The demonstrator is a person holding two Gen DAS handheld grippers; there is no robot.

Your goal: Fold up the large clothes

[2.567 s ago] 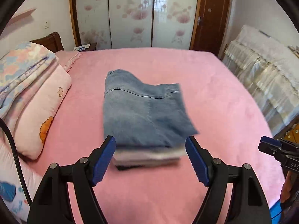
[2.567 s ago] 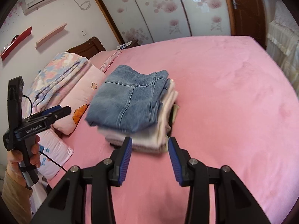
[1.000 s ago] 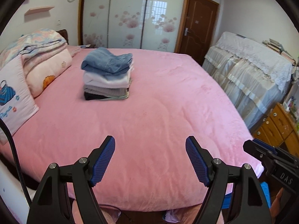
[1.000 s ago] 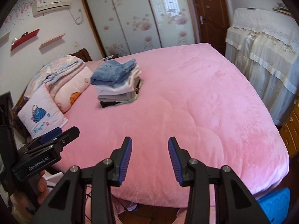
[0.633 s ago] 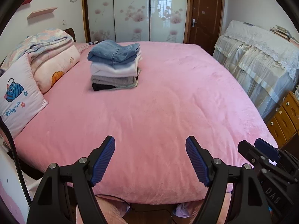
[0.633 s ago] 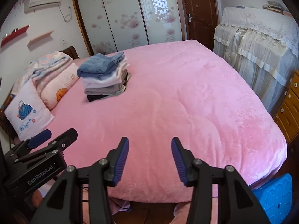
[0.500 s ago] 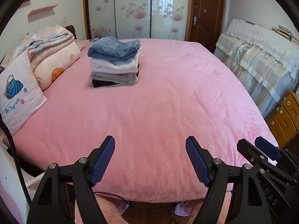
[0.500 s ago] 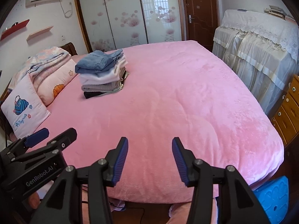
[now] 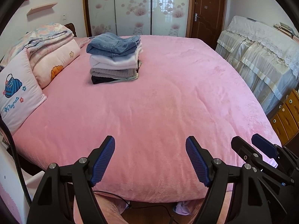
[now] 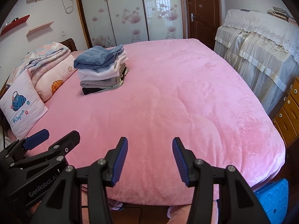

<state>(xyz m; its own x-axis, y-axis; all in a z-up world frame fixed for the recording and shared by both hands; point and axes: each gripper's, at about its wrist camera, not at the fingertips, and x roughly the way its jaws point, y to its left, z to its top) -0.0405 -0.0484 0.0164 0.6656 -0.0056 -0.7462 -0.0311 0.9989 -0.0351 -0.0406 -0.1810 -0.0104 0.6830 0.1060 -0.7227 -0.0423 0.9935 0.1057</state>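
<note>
Left wrist: folded stack (image 9: 115,59) near pillows (image 9: 54,63); both hand-held grippers spread, empty

We see the pink bed (image 9: 158,102) lying bare ahead, with only the clothes stack (image 9: 115,59) and pillows (image 9: 18,93) crowding its far left side.

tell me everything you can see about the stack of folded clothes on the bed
The stack of folded clothes sits on the pink bedspread toward the far left, near the pillows but apart from them. Top down: blue denim jeans, a thick white fleecy garment, a grey knit one, then a black piece with a pale green edge showing. The layers are squared up fairly neatly, the jeans overhanging slightly. Neither gripper touches it.
</note>
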